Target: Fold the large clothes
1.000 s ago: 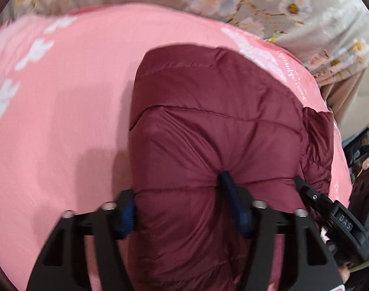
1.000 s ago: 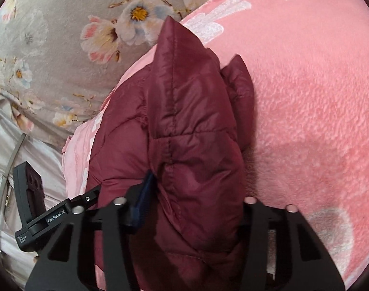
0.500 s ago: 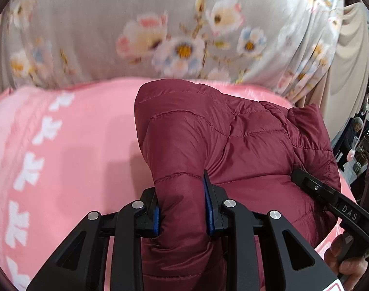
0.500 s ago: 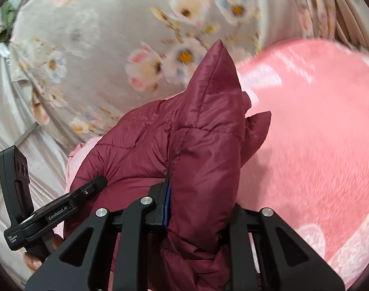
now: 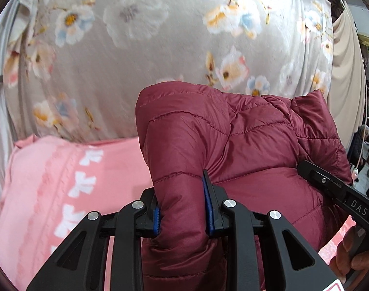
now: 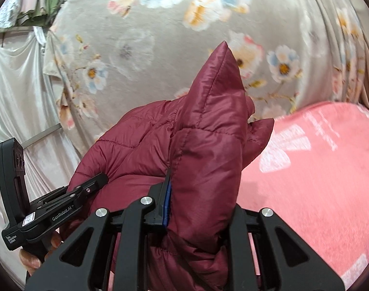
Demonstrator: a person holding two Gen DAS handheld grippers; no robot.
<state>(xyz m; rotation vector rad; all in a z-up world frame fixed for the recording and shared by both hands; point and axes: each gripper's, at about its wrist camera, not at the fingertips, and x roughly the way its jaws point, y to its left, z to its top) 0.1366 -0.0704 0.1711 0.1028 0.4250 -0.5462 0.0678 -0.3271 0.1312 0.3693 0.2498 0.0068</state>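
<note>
Both the left gripper [image 5: 182, 208] and right gripper [image 6: 199, 208] pinch bunched folds of a maroon puffer jacket [image 5: 233, 145], held above a pink blanket [image 5: 51, 181]; it looks soft, light and slippery, best gripped at quilted seams.

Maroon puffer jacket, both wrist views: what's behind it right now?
Behind the maroon puffer jacket, shut in the left gripper and right gripper, hangs a grey floral cloth. The pink blanket lies lower down. Whatever sits directly behind the bunched padding stays covered.
</note>
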